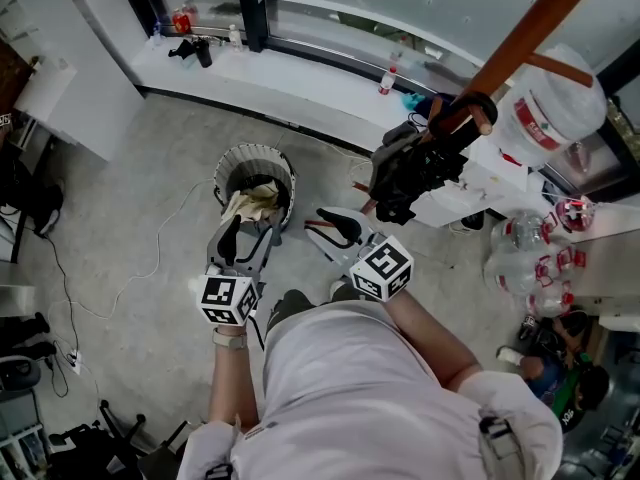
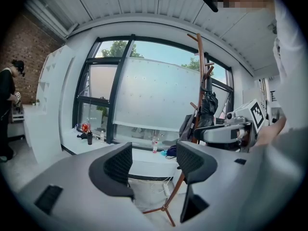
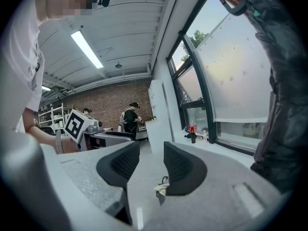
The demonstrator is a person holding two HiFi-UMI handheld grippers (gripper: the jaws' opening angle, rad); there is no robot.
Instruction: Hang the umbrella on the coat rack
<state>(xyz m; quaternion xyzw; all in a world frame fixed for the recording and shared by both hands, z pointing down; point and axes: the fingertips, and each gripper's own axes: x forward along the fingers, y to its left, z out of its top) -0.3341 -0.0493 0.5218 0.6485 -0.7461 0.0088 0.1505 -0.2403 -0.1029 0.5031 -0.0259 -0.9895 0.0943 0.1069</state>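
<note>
Both grippers are held with their jaws apart and nothing between them. The left gripper (image 1: 250, 234) is seen over the grey floor (image 1: 130, 218), and the right gripper (image 1: 330, 226) is held just beside it, nearer the umbrella but not touching it. The same open, empty gap is shown in the left gripper view (image 2: 154, 163) and in the right gripper view (image 3: 151, 161).

The umbrella (image 1: 408, 173), dark and folded, is hung by its curved handle (image 1: 474, 109) on a peg of the brown wooden coat rack (image 1: 530, 28). In the left gripper view the umbrella (image 2: 208, 107) is seen dangling along the rack's pole (image 2: 199, 76); in the right gripper view its folds (image 3: 284, 105) fill the right edge.

A round waste bin (image 1: 250, 154) with crumpled paper inside is stood on the floor ahead of the left gripper. A white window ledge (image 1: 290, 90) is run along the glass beyond, with a red-capped bottle (image 1: 386, 80) on it. Large water jugs (image 1: 545, 108) are placed to the right of the rack.
</note>
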